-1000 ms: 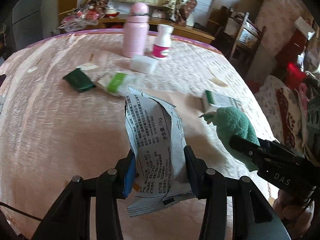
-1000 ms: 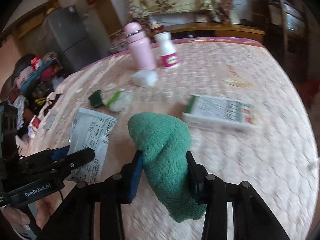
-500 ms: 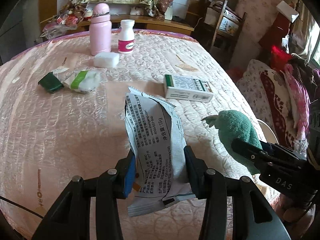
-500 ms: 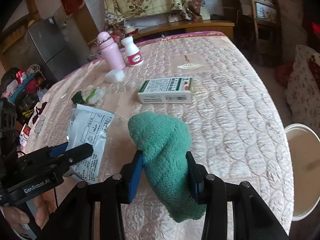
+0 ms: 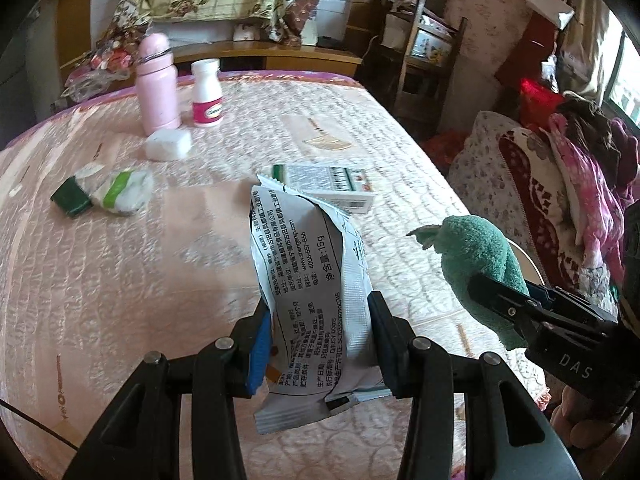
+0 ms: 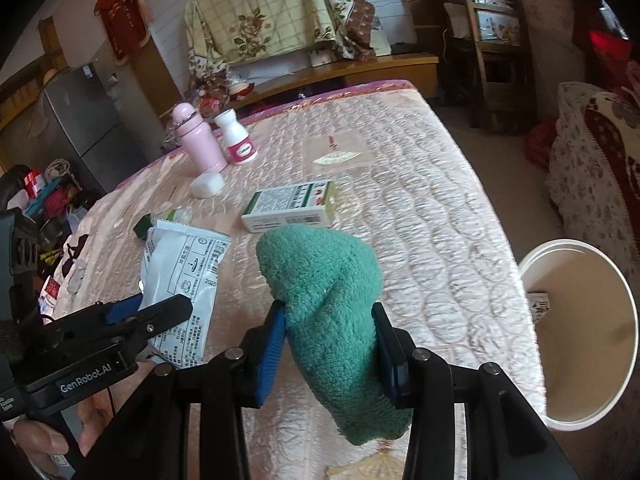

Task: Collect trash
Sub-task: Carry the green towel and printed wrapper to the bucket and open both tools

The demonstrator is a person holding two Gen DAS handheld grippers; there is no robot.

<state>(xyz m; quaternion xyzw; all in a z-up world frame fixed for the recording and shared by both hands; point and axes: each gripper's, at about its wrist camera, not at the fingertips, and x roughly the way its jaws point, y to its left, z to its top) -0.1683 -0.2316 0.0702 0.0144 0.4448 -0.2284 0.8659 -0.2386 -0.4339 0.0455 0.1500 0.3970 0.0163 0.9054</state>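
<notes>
A wide bed under a pink quilted cover (image 6: 420, 216) fills the room. At twelve o'clock a low wooden bench (image 6: 360, 70) carries a yellow floral blanket (image 6: 272, 12). At ten o'clock stands a grey refrigerator (image 6: 86, 120); at two o'clock, a wooden chair (image 6: 492, 44). Daylight falls across the cover.

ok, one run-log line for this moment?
left gripper: shut on grey printed foil wrapper | right gripper: shut on green fluffy sock | white bin: right of bed

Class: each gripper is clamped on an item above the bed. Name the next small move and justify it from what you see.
Probably carry the right gripper sideways over the white bin beside the bed: it grips the green sock, and the bin stands open close by. The left gripper, holding the foil wrapper, could follow.
</notes>
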